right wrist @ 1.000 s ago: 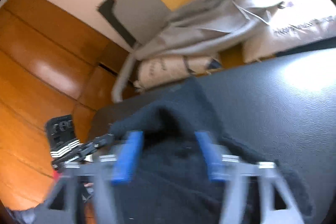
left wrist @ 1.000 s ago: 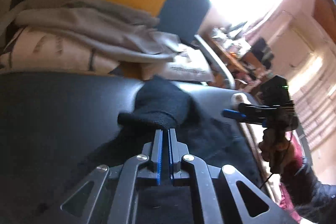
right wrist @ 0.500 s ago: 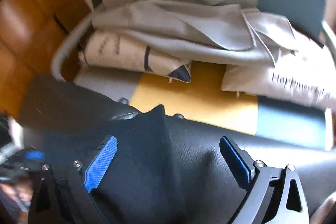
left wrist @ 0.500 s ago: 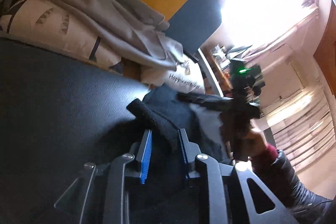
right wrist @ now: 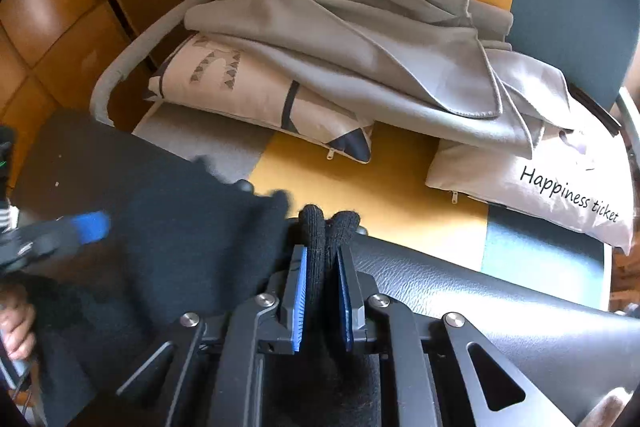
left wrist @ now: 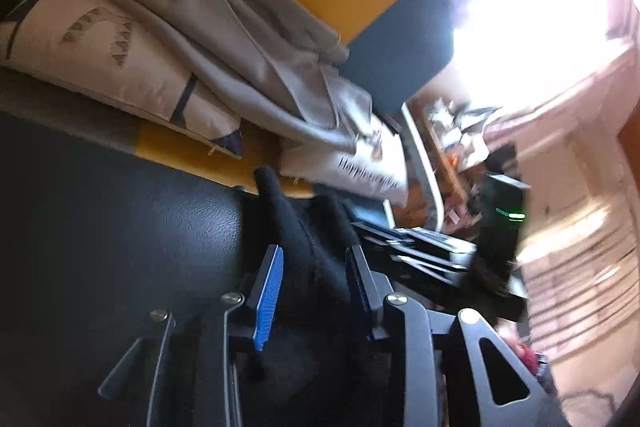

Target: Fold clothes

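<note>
Right tongs (right wrist: 322, 291) clench the black garment's (right wrist: 192, 235) bunched edge; left tongs (left wrist: 314, 291) stand parted, garment between them.

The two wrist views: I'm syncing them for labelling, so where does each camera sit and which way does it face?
Left wrist: sits on the left claw, facing along its open jaws, which straddle the black garment; the right claw shows beyond.
Right wrist: sits on the right claw, shut on the black garment, facing the sofa; the left claw and a hand show.
Shared: garment, grey blanket, "Happiness ticket" cushion.
</note>
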The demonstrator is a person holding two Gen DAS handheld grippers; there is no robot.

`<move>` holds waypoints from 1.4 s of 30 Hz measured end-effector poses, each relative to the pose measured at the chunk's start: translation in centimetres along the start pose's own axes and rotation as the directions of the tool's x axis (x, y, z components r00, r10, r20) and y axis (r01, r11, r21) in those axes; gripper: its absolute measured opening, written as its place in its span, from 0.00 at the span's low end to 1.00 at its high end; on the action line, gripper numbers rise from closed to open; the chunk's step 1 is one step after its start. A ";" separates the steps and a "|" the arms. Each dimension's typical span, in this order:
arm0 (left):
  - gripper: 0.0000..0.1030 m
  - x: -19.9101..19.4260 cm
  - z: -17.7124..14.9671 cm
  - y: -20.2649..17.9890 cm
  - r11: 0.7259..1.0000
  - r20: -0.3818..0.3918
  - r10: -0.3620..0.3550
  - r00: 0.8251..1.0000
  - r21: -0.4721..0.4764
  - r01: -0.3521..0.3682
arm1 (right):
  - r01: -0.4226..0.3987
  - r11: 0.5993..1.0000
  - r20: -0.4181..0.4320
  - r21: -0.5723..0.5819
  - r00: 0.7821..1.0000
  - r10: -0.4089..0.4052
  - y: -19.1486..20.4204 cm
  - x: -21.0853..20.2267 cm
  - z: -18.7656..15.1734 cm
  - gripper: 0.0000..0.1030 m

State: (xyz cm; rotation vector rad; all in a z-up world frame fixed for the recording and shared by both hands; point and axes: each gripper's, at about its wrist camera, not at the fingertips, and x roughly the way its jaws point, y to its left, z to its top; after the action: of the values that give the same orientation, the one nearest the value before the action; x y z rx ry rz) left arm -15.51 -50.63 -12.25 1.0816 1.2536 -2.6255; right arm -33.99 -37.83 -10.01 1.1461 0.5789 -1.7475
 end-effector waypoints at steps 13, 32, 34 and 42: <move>0.27 -5.7 -3.0 -0.6 0.997 0.080 0.052 0.995 0.058 -0.056 | -0.162 0.984 0.245 0.075 0.960 0.140 1.5 -10.3 -8.5 0.14; 0.59 -2.2 -5.7 -6.4 0.900 -0.198 0.018 0.980 0.431 0.070 | -0.348 0.926 0.243 0.144 0.920 0.308 2.9 -10.5 -24.5 0.15; 0.60 -1.6 -6.5 -7.4 0.883 -0.250 0.029 0.968 0.460 0.092 | -0.374 0.912 0.275 0.170 0.906 0.321 2.5 -10.3 -25.0 0.15; 0.53 1.5 -7.1 -5.8 0.930 -0.387 -0.007 0.922 0.336 0.148 | -0.431 0.878 0.321 0.206 0.878 0.356 1.8 -9.9 -25.5 0.15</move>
State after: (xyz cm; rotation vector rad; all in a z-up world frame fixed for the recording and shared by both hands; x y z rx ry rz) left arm -14.38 -41.39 -12.33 1.7023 0.8829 -2.8779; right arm -19.78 -14.50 -12.59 1.0879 -0.0741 -1.6102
